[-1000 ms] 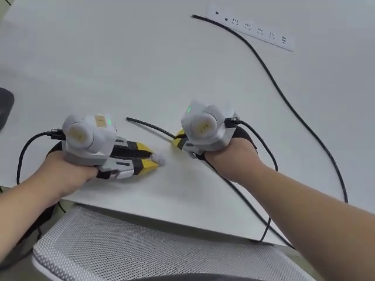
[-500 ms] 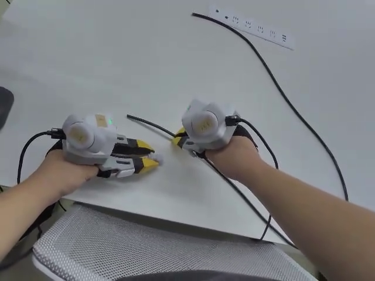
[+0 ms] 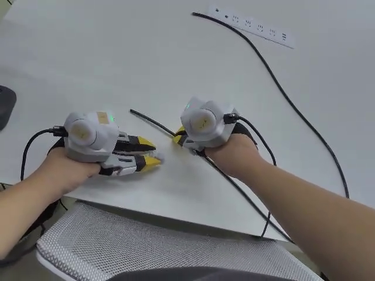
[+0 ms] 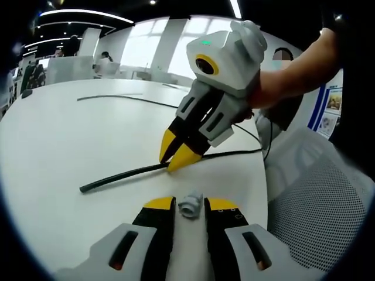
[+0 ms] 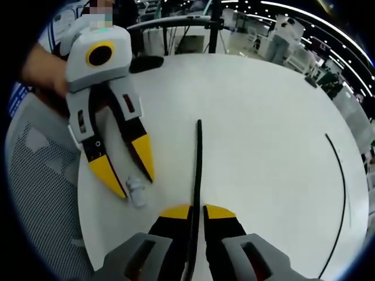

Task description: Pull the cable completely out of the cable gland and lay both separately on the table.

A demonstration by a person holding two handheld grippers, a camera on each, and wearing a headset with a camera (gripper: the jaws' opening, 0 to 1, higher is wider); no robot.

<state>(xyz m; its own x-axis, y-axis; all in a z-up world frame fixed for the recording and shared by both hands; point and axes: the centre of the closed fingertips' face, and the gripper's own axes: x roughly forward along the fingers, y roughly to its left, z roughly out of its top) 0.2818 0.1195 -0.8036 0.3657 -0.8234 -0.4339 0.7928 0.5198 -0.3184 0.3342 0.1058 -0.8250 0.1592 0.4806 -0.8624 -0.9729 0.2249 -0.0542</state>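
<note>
Fingertips (image 4: 159, 203) of the left gripper (image 4: 190, 204) pinch a small pale-grey plastic cable gland (image 4: 190, 206) at their very ends, jaws apart only by its width. Gland sits low at the white table (image 3: 105, 52); whether it touches the top can't be told. Right gripper (image 5: 197, 211) has its jaws closed on a thin black round-sheathed cable (image 5: 198, 158), gripping it part-way along. The free end runs out ahead of the jaws and lies flat on the table, and the rest trails back under the right hand (image 3: 234, 155). Cable is fully out of the gland: the two are near each other but apart, with the free end off to one side of the gland in the left gripper view. Judged step: pull-out done, both parts to be set down and let go. Gland looks light, hard, smooth and tiny, likely to skitter or roll if dropped, so hold it across the body as now and release right at the surface. Cable looks light, limp with a little spring, not fragile. A mid-length grip works, but the loose end may swing, so lay it well aside from the gland. Far side of table: white power strip (image 3: 252, 26) with its own black lead (image 3: 293, 111), well apart from the work.
</note>
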